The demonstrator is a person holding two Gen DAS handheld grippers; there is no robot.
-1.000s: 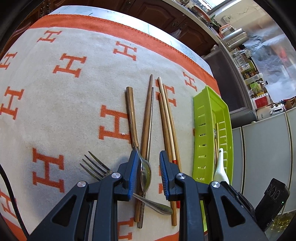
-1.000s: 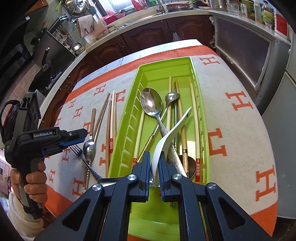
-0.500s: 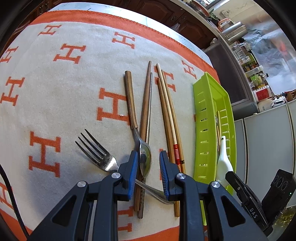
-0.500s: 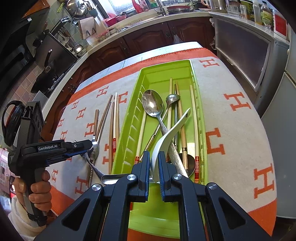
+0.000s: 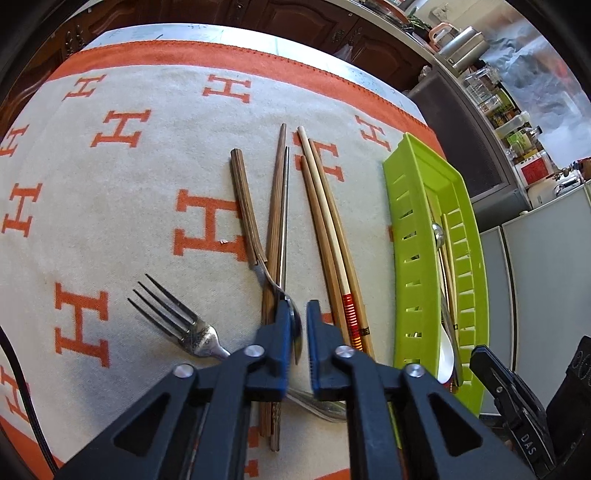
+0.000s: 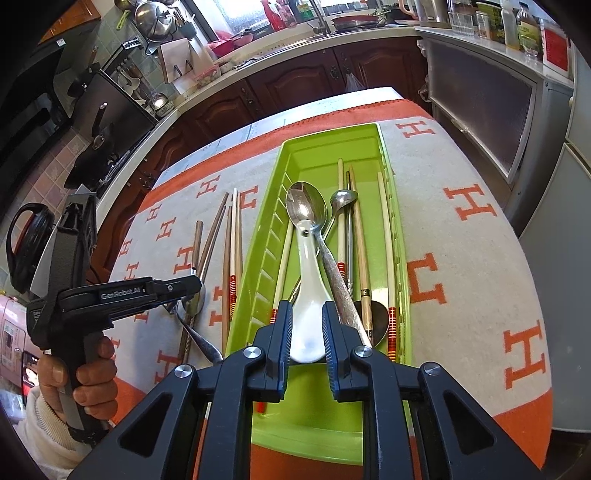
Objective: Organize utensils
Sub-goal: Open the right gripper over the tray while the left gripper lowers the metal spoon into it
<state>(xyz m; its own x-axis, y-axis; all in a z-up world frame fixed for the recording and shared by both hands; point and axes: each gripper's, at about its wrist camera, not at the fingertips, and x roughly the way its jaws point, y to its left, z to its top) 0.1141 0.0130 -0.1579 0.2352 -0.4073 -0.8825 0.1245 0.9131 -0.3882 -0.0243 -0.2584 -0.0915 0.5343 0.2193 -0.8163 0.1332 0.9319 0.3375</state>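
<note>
Kitchen cabinets are ringing a bench (image 5: 229,33) draped in an orange-lettered cloth (image 5: 110,206). On the cloth's left side a fork (image 5: 184,325) is lying beside the left tool (image 5: 300,345), whose jaws have just been closing and are now pinching the bowl of a wooden-handled spoon (image 5: 247,210) among loose chopsticks (image 5: 325,229). Further right, over the green tray (image 6: 373,134), the right tool (image 6: 307,339) is spreading its jaws, a white ceramic spoon (image 6: 309,280) lying in the tray between the parted pads.
</note>
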